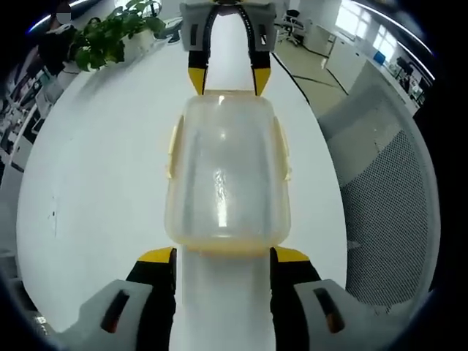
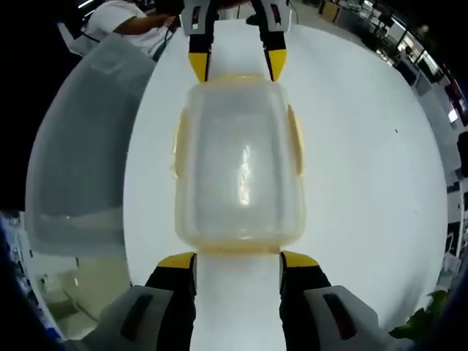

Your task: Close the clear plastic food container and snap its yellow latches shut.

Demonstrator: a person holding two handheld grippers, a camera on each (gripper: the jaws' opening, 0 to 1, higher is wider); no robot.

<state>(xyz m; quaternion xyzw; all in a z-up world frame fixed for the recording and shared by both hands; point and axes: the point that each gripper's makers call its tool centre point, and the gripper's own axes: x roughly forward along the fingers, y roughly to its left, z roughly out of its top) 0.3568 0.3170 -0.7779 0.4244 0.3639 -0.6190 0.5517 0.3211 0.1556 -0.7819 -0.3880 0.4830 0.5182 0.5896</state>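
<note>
Left gripper view: the clear plastic food container (image 1: 228,172) lies on the white bench (image 1: 102,168) between the spread left tongs (image 1: 224,256) and the opposing right tongs (image 1: 229,79). Right gripper view shows the right tongs (image 2: 238,257) equally spread, yellow latches (image 2: 295,139) on the container's sides.

A clear plastic food container (image 1: 227,172) with its lid on lies on a white table (image 1: 102,183), yellow latches (image 1: 281,150) along its 2 long sides. The left gripper (image 1: 224,256) stands open at the container's near end, jaws apart just short of it. The right gripper (image 1: 229,82) faces in from the far end, its yellow tips at the container's edge. A potted plant (image 1: 110,36) sits far left.
</note>
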